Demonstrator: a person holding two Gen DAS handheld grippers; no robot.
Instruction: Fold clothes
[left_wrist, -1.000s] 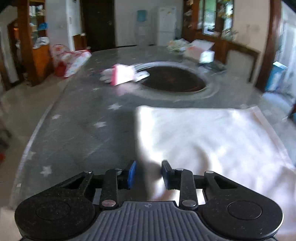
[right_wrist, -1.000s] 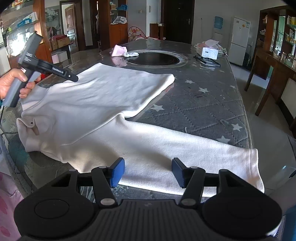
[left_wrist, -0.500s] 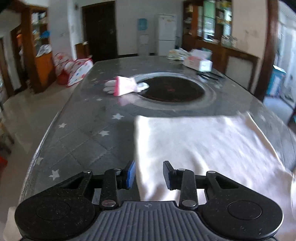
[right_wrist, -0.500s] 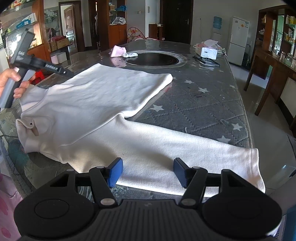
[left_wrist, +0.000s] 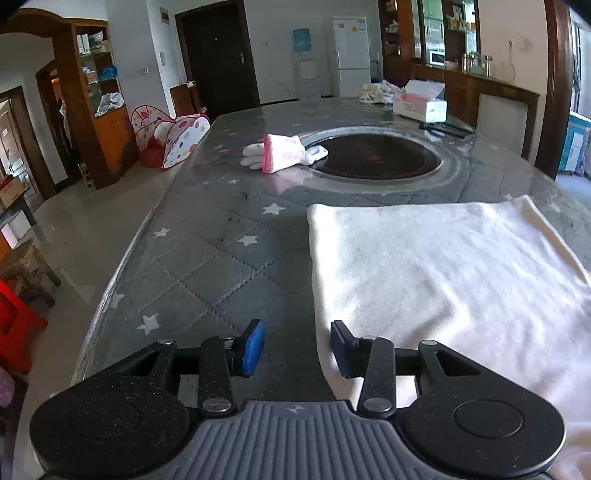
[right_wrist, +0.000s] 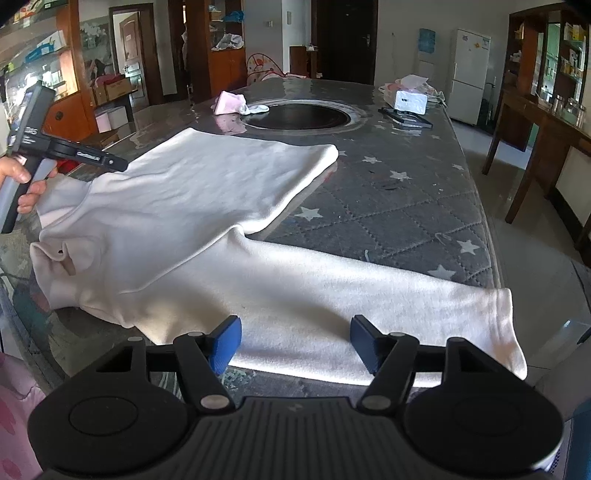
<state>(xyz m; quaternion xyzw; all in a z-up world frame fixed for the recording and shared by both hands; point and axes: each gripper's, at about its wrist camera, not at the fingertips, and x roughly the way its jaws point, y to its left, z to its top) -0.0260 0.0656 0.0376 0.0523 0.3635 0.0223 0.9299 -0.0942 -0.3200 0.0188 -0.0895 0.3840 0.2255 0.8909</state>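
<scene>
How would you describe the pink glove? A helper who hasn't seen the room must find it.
Find the dark round cooktop set into the star-patterned table. The glove lies across its rim on the side toward the doors: pink cuff, whitish fingers, much smaller than the white garment.

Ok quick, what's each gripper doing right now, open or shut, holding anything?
Left gripper: open, empty, at the white garment's edge.
Right gripper: open, empty, over the sleeve.

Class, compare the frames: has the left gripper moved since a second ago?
Yes. In the right wrist view, the left gripper has dropped lower against the white garment.
</scene>
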